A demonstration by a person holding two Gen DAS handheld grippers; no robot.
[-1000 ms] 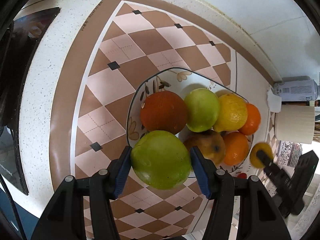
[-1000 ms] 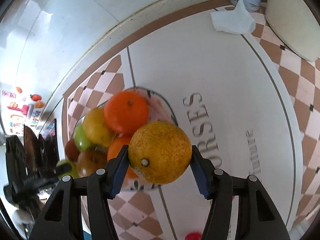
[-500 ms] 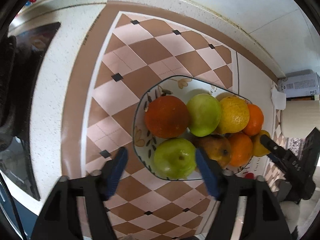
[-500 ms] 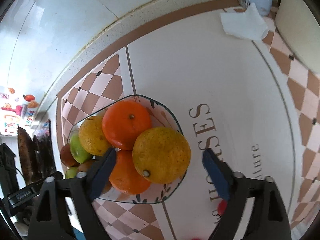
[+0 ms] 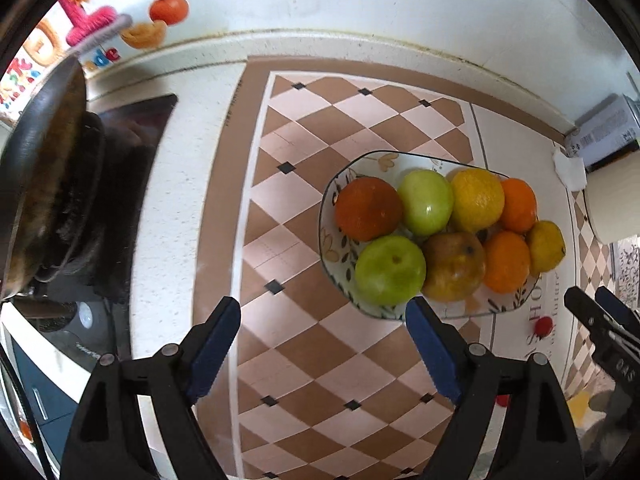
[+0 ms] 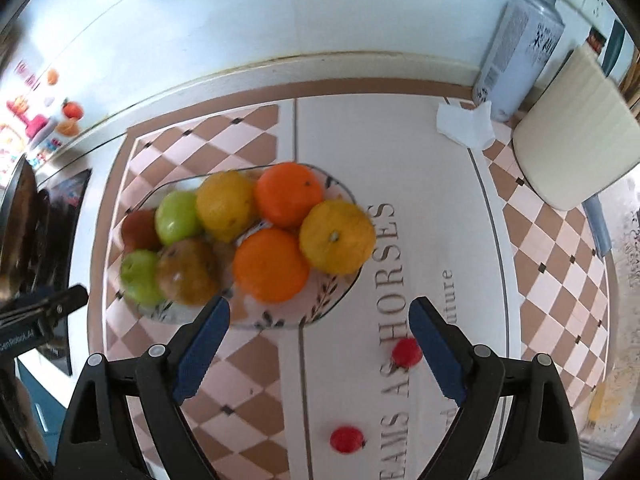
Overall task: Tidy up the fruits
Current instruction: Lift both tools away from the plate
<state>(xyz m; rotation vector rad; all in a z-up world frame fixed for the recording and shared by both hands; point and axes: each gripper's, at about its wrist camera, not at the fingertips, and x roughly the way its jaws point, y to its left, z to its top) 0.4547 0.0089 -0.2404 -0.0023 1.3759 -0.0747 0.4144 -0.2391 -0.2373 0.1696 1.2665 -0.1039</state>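
Observation:
A patterned bowl [image 5: 384, 162] on the checkered mat holds several fruits: oranges, yellow citrus, a brownish one and two green apples. The nearer green apple [image 5: 390, 270] rests at the bowl's front left edge. My left gripper [image 5: 322, 306] hovers above and just in front of it, its jaws opening with nothing between them. In the right wrist view the yellow orange [image 6: 336, 236] lies at the right end of the bowl [image 6: 336, 292]. My right gripper [image 6: 319, 304] stands open above the bowl's near rim, holding nothing.
A dark pan [image 5: 40, 160] sits on the stove at the left. A spray can [image 6: 520, 40], a crumpled tissue [image 6: 466, 124] and a cream container [image 6: 576, 140] stand at the back right. Two small red fruits [image 6: 406, 352] lie on the mat in front of the bowl.
The left gripper let go of the green apple and the right gripper let go of the yellow orange, both now in the bowl. Both grippers opened and drew up and back.

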